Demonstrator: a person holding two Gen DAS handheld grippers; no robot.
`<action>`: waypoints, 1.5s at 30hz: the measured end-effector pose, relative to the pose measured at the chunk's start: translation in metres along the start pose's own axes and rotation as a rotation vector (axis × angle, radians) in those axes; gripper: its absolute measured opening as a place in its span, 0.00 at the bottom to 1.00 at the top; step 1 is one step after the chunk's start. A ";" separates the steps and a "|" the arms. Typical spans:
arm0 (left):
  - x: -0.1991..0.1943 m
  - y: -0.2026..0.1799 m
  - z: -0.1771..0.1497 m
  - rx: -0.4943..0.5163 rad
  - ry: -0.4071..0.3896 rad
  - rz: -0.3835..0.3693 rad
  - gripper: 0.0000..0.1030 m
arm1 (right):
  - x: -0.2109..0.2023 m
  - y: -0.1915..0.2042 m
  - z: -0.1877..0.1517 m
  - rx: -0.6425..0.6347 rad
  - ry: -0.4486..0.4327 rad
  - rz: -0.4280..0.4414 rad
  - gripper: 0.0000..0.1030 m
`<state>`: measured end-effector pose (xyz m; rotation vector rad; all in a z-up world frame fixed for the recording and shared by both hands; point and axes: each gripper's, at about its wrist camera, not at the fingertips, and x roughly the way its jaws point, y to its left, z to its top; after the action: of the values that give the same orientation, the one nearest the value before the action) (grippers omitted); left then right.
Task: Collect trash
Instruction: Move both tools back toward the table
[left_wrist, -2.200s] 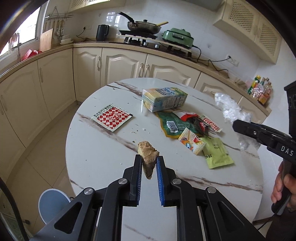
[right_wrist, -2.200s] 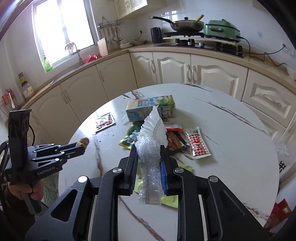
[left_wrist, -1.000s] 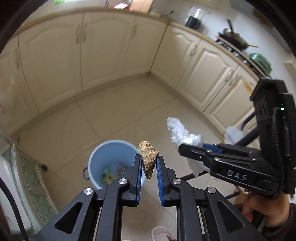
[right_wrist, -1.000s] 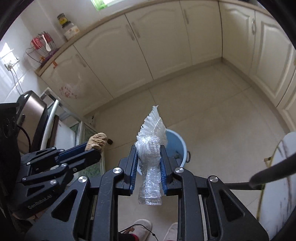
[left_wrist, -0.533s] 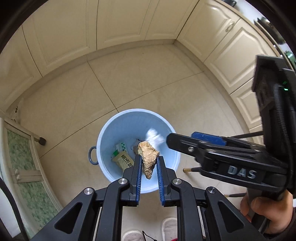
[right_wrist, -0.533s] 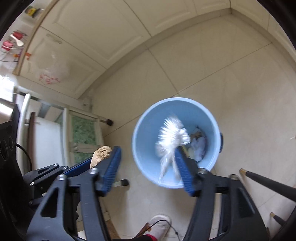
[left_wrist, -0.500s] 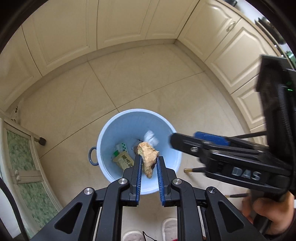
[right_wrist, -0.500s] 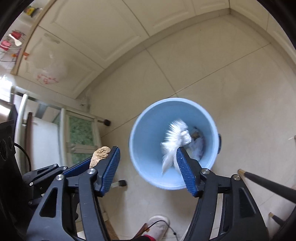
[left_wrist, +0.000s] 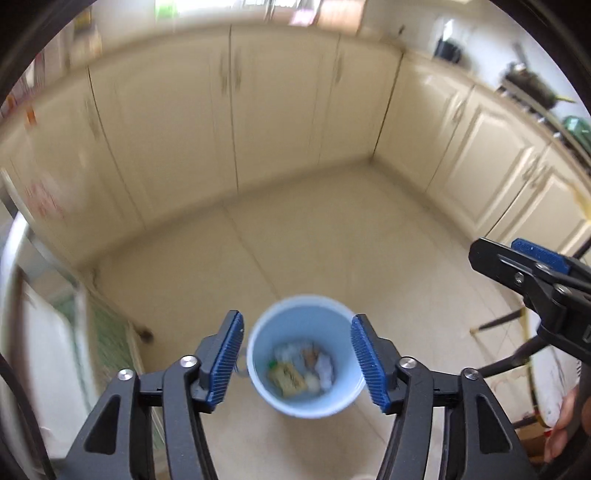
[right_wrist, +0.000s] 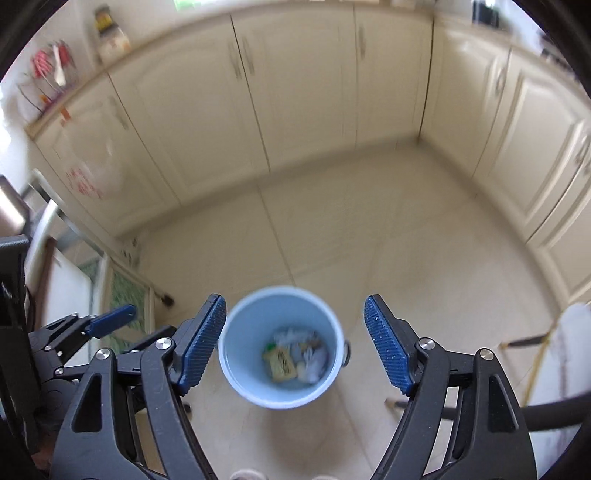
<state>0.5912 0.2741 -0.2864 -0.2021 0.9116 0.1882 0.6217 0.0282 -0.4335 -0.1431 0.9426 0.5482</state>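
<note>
A light blue trash bin (left_wrist: 306, 354) stands on the tiled floor, seen from above in both wrist views (right_wrist: 282, 345). Several pieces of trash lie in its bottom, among them a yellow packet (right_wrist: 279, 363) and crumpled clear plastic (right_wrist: 314, 360). My left gripper (left_wrist: 297, 360) is open and empty above the bin. My right gripper (right_wrist: 295, 343) is open and empty above the bin too. The right gripper also shows at the right edge of the left wrist view (left_wrist: 517, 258), and the left gripper at the lower left of the right wrist view (right_wrist: 92, 325).
Cream cabinets (left_wrist: 258, 110) line the back and right walls. A white appliance with a patterned mat (right_wrist: 122, 291) beside it is at the left. The white table's edge (right_wrist: 572, 354) and thin dark table legs (left_wrist: 495, 323) are at the right.
Both grippers have opened. The brown scrap left my left gripper and the plastic wrap left my right gripper, and both now lie in the bin. Both cameras have tilted up and back.
</note>
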 end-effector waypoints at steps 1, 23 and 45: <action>-0.023 -0.008 0.003 0.009 -0.047 0.003 0.67 | -0.021 0.002 0.004 -0.005 -0.037 -0.012 0.77; -0.378 -0.162 -0.174 0.126 -0.639 -0.101 0.99 | -0.499 0.005 -0.085 0.041 -0.615 -0.278 1.00; -0.539 -0.094 -0.356 0.181 -0.839 -0.189 0.99 | -0.654 -0.009 -0.157 0.133 -0.761 -0.434 1.00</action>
<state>0.0207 0.0529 -0.0599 -0.0275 0.0703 0.0033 0.2093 -0.2853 -0.0047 -0.0098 0.1870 0.1052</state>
